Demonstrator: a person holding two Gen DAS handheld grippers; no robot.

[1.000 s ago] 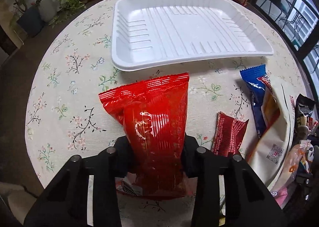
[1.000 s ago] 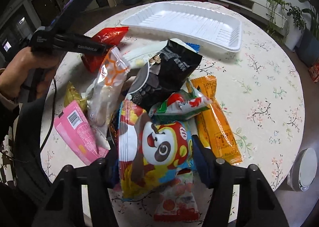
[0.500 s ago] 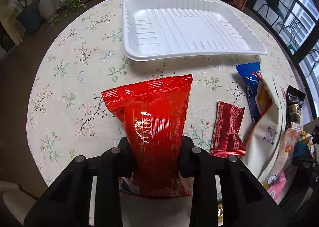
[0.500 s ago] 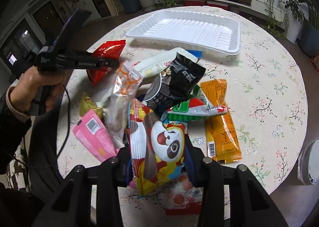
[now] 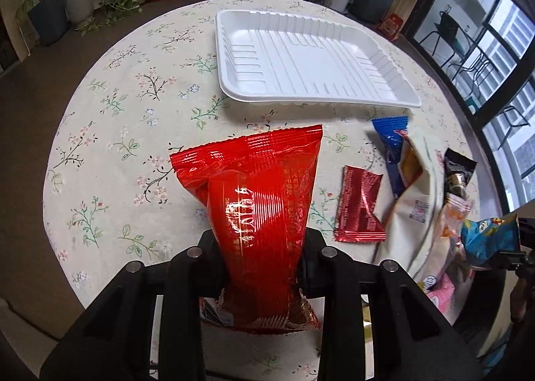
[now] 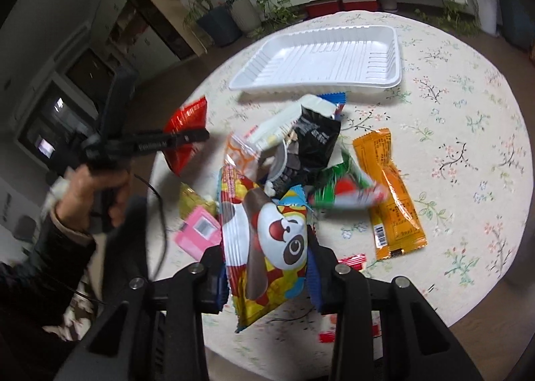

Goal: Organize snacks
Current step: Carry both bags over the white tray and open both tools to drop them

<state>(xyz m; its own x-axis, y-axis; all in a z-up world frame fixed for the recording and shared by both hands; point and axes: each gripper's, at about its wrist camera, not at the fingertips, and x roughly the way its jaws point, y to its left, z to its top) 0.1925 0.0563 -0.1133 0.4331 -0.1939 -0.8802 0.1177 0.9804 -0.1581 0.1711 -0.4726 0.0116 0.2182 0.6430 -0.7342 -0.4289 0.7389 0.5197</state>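
Note:
My left gripper is shut on a shiny red snack bag, held off the floral tablecloth with its crimped top towards the empty white tray. The tray lies beyond and to the right of the bag. In the right wrist view, my right gripper has its jaws closing on a colourful panda snack bag, which is pressed between the pads and raised above the snack pile. The same tray lies past the pile. The red bag shows at the left there, in the hand-held left gripper.
A pile of snacks lies under the right gripper: a black packet, an orange packet, a green-red packet and a pink one. A small dark red sachet and a blue packet lie beside the red bag. A person's hand holds the left gripper.
The right jaws narrowed onto the panda bag and lifted it off the pile while rolling. The left gripper rose and drew back with the red bag.

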